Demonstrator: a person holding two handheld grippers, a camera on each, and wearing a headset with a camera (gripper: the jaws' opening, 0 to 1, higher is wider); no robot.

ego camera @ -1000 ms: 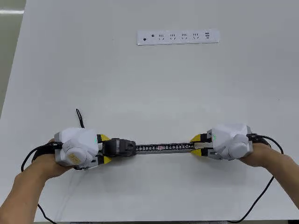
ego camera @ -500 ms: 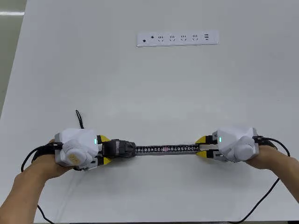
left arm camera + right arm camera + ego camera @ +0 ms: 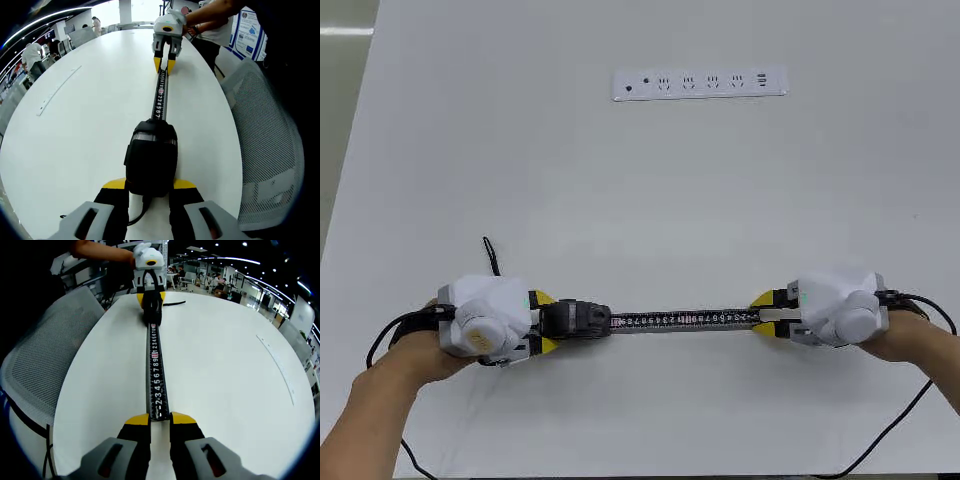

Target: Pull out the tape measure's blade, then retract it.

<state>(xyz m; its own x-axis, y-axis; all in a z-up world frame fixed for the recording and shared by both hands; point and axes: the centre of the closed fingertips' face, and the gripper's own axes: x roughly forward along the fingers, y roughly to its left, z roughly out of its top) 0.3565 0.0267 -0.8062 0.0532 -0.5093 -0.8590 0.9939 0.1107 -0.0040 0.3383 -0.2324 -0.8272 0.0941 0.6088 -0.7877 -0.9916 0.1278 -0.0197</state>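
Two grips: left hand-held gripper [image 3: 545, 320] holds the tape measure [image 3: 578, 319], right hand-held gripper [image 3: 763, 314] pinches its blade [image 3: 685, 319].

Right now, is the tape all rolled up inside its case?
No, the blade stretches from the black case to the right tool.

The blade [image 3: 685, 319], stretched between the case [image 3: 575, 318] in the left claw [image 3: 545, 320] and the right claw [image 3: 761, 314], bars the near strip of tabletop [image 3: 620, 190]. Beyond it the surface lies open up to the power strip [image 3: 700, 82]. A black cord [image 3: 492, 252] loops just beyond the left claw; a mesh chair [image 3: 265, 130] stands at the near edge.
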